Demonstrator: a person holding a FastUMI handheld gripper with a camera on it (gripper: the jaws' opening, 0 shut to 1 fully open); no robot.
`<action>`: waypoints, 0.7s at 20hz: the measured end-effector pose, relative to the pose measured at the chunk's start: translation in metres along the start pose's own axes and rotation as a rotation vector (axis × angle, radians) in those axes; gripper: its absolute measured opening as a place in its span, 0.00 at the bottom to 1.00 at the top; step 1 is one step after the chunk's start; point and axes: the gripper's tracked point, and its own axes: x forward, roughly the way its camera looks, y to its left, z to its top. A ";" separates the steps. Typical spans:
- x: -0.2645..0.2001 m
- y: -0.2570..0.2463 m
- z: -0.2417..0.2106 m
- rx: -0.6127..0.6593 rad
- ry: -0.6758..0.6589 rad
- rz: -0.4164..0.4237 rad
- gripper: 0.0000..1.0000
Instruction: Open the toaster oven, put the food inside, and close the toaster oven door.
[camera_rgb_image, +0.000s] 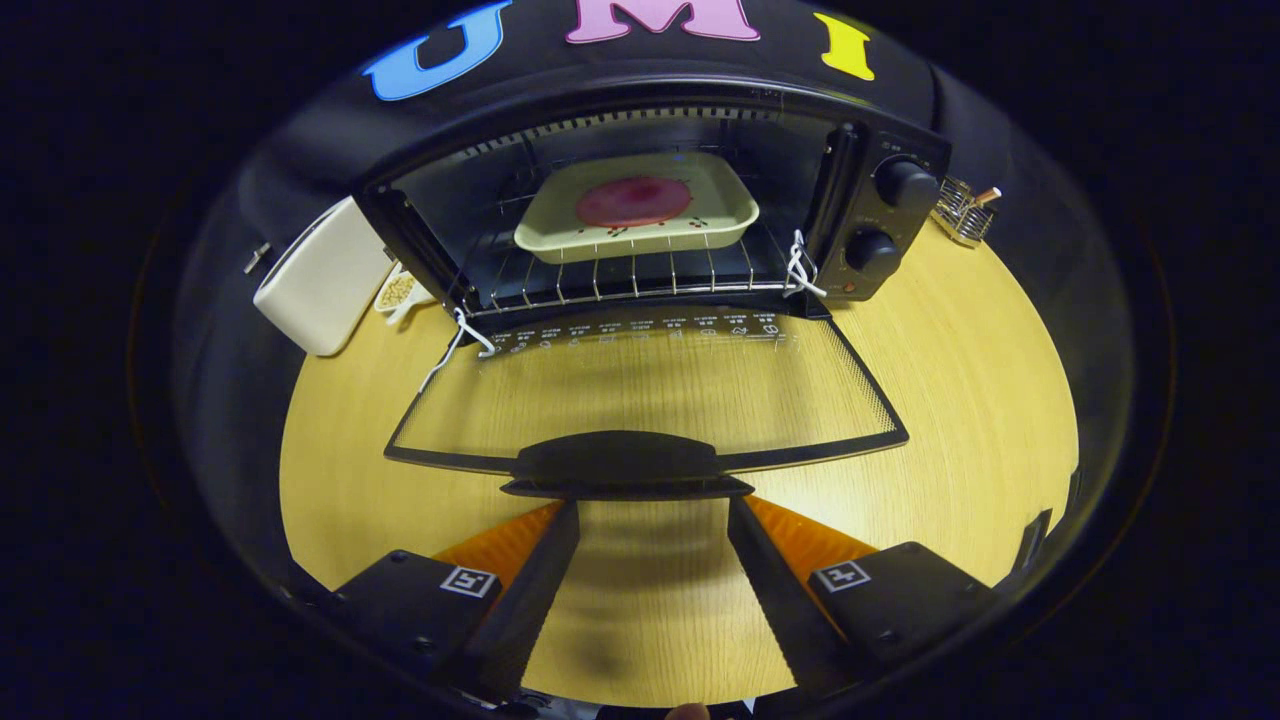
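The toaster oven (640, 200) stood on the wooden bench (980, 380) with its glass door (640, 390) dropped fully open and lying flat toward the gripper (652, 510). Inside, a pale tray (637, 208) holding a round reddish piece of food (633, 201) sat on the wire rack (620, 275). So two steps looked finished: the oven was opened and the food was in. The jaws stood apart and empty, just short of the door's dark handle (625, 462). Only closing the door appeared left, likely by lifting at that handle.
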 end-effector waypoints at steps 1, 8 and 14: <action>-0.004 0.001 0.003 -0.005 -0.014 0.006 1.00; -0.040 0.012 0.047 -0.046 -0.191 0.062 1.00; -0.060 0.003 0.077 -0.020 -0.317 0.068 1.00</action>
